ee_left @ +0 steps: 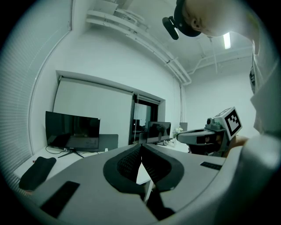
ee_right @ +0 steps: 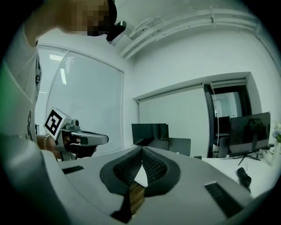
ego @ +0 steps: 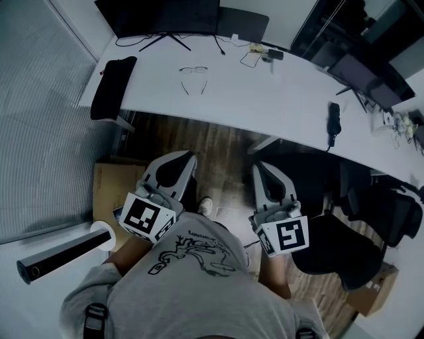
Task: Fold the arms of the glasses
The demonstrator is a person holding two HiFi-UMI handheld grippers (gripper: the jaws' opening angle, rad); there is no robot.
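The glasses (ego: 193, 75) lie on the white desk (ego: 265, 99) toward its far left, arms spread open and pointing back at me. Both grippers hang over the wooden floor in front of the desk, well short of the glasses. My left gripper (ego: 190, 156) is shut with nothing in it, its pads together in the left gripper view (ee_left: 141, 148). My right gripper (ego: 257, 165) is likewise shut and empty (ee_right: 142, 150). Each gripper view shows the other gripper off to its side, and neither one shows the glasses.
A black pouch (ego: 112, 86) lies at the desk's left end and a monitor (ego: 169, 14) stands behind the glasses. A black handset (ego: 334, 119) rests near the desk's front right edge. A black chair (ego: 361, 218), a cardboard box (ego: 109, 189) and a cylinder (ego: 63, 255) stand on the floor.
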